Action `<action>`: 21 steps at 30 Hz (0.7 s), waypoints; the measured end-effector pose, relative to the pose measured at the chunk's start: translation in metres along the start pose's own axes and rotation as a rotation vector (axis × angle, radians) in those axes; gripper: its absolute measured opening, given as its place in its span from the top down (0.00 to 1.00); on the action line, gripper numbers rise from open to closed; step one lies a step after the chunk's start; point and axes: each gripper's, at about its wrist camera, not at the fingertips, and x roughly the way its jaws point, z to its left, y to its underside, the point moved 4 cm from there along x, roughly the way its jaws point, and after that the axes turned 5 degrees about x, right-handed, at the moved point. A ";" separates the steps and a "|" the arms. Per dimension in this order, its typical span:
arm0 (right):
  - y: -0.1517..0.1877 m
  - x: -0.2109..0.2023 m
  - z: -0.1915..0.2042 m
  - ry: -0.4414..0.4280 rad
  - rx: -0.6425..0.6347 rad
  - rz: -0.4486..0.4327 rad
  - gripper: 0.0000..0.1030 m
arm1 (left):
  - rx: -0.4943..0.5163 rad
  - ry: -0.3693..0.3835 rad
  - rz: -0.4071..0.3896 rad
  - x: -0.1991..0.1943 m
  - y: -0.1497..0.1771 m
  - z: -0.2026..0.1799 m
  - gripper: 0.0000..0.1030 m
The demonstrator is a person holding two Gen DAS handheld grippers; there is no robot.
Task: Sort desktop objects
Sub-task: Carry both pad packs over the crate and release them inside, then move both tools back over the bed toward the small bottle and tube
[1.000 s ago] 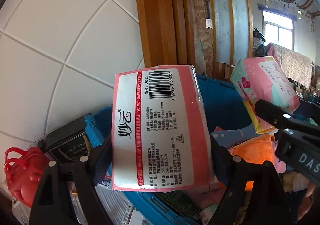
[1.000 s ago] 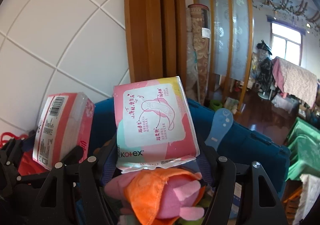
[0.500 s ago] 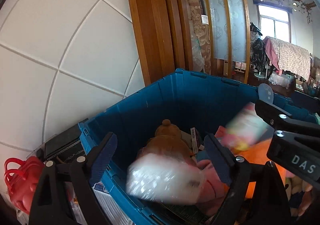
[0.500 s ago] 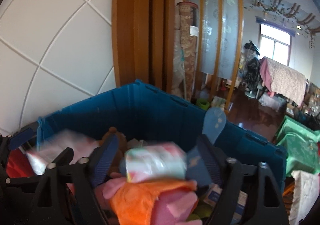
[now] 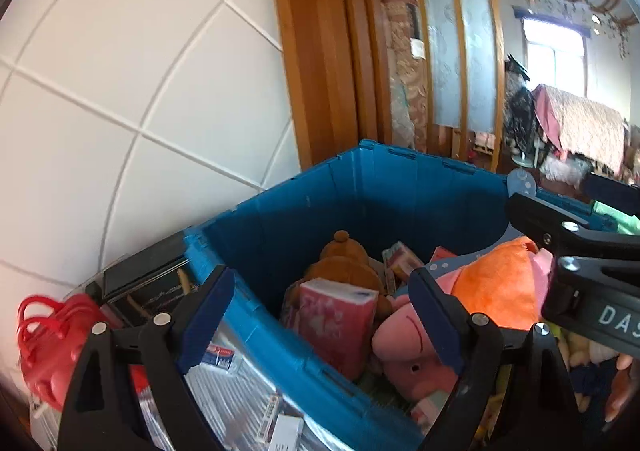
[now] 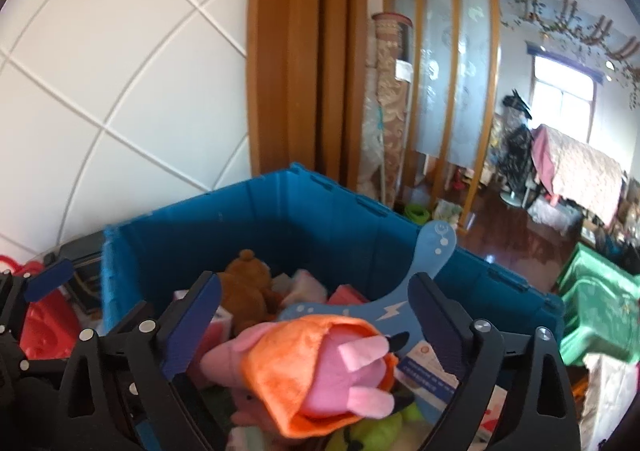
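Two grippers are seen above one blue plastic crate (image 5: pixel 400 187), and nothing is held by either; the left gripper (image 5: pixel 320 315) is spread wide with only air between its blue pads, and the right gripper (image 6: pixel 314 315), whose jaws have just been opening, stands wide too, a plush pig (image 6: pixel 316 371) lying below it, apparently not pinched by the pads. One pink tissue pack (image 5: pixel 336 327) is found inside the crate, propped on edge against a brown teddy bear (image 5: pixel 344 259); a second small pack cannot be told apart in the jumble, though pink corners can be made out behind the bear in the right view. By this showing the drop into the crate is judged done, and both grippers are free for a further pick. Left outside, beside the crate's left wall, are one red carrier (image 5: pixel 52 343), one dark box (image 5: pixel 148 283) and one silvery foil-wrapped bundle (image 5: pixel 232 395); these are judged to remain for sorting. Also counted in the crate: one blue paddle-shaped board (image 6: pixel 436 243) and one green plush (image 6: pixel 368 431), with other small items too crowded to count.
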 end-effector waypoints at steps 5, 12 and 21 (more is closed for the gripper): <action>0.007 -0.039 0.018 -0.056 -0.036 -0.038 0.00 | -0.056 -0.021 -0.010 -0.036 0.022 0.017 0.13; 0.053 -0.082 0.052 -0.177 -0.075 -0.035 0.00 | -0.119 -0.079 0.012 -0.078 0.085 0.044 0.13; 0.143 -0.107 0.103 -0.290 -0.088 -0.012 0.00 | -0.240 -0.140 0.123 -0.089 0.195 0.088 0.13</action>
